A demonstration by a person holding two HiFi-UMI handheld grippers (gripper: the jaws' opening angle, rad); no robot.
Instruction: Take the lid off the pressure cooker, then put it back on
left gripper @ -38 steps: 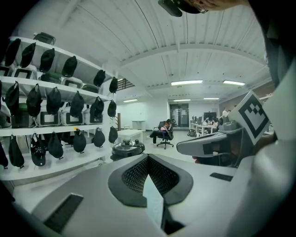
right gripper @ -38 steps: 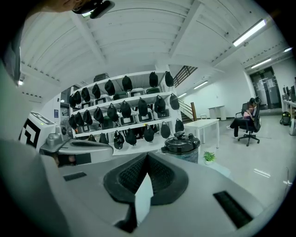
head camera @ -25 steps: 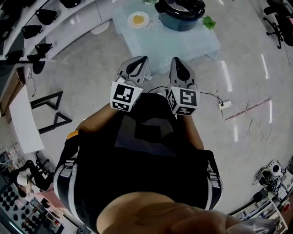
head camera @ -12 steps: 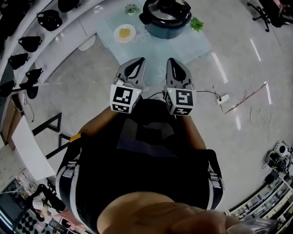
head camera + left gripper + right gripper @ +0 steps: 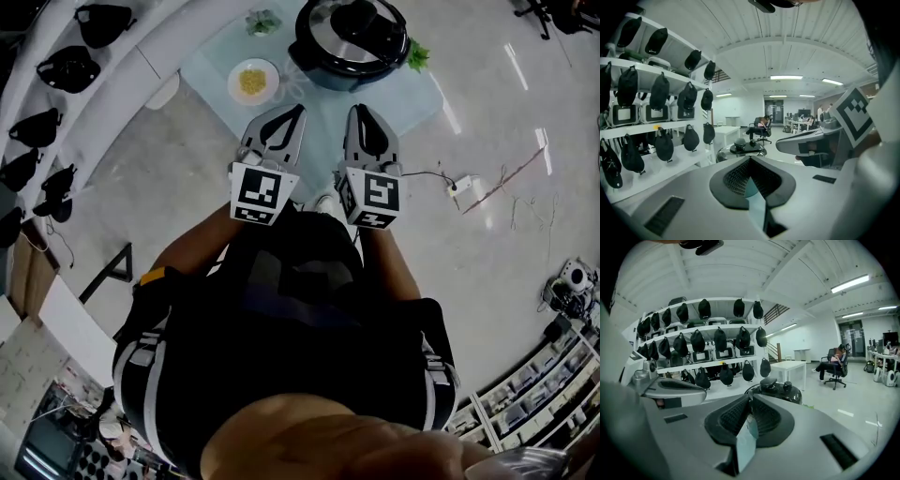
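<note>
Person seen from above, dark top filling the lower frame, holding a gripper in each hand out ahead. Left gripper [image 5: 294, 112] and right gripper [image 5: 360, 112] sit side by side, apart, both pointing toward a pale table [image 5: 412, 94]. The hands themselves are hidden under the marker cubes. In each gripper view the jaws are pressed together at the tip with nothing between them, so both are clenched and empty.

Cooker [image 5: 333, 77] stands on the far part of the table, well beyond the jaw tips, with its lid [image 5: 354, 28] on. Its far rim is cut off by the top of the head view. In the gripper views only the lid's knob and upper rim rise above the gripper bodies, which hide the pot's lower part.

Plate [image 5: 252, 82] holding something yellow lies left of the cooker; what the food is cannot be made out. Green sprig [image 5: 417, 56] lies at the cooker's right. Shelves [image 5: 103, 70] hung with black bags [image 5: 70, 67] curve along the left. Seated person [image 5: 834, 364] in an office chair appears far off and small.
</note>
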